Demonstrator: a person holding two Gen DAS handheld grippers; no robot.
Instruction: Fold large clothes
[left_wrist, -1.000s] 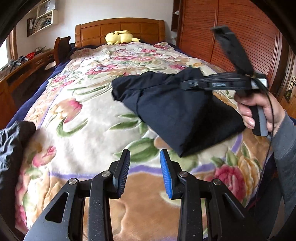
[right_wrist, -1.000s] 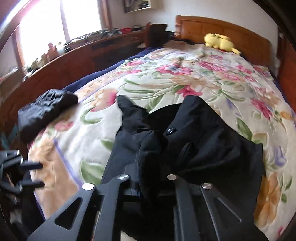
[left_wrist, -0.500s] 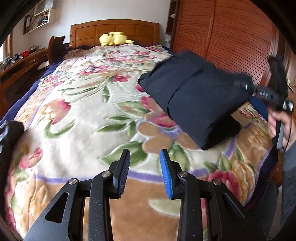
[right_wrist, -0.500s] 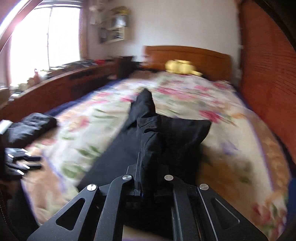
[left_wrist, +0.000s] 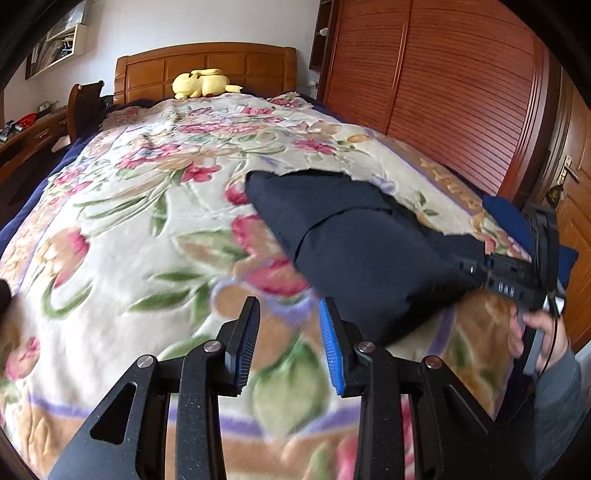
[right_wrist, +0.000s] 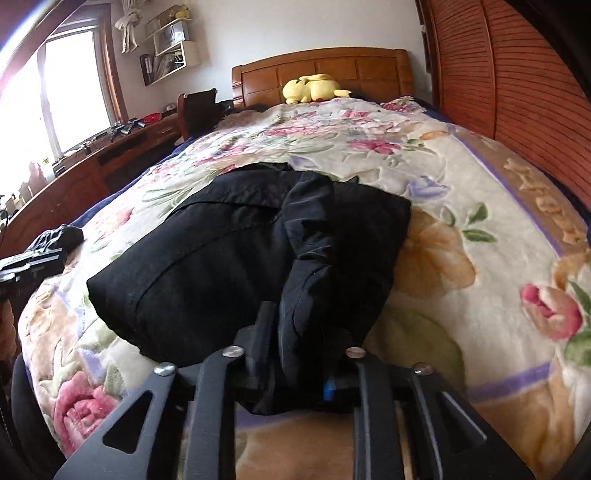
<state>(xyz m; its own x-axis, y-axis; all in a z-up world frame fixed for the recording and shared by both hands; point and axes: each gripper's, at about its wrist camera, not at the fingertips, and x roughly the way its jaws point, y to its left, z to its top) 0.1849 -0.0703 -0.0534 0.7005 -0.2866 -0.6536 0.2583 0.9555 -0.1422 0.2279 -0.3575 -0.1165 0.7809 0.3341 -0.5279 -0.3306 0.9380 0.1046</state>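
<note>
A folded black garment lies on the floral bedspread near the bed's right side; it also shows in the left wrist view. My right gripper is shut on a bunched fold at the garment's near edge. In the left wrist view the right gripper sits at the garment's right corner, held by a hand. My left gripper is open and empty above the bedspread, just left of the garment.
A second dark garment lies at the bed's left edge. A yellow plush toy sits by the wooden headboard. A wooden wardrobe runs along the right side. A desk stands at the left.
The right gripper swung the black garment up and to the right, then lowered it onto the bedspread nearer the right side. The left gripper stayed open and shifted slightly.
</note>
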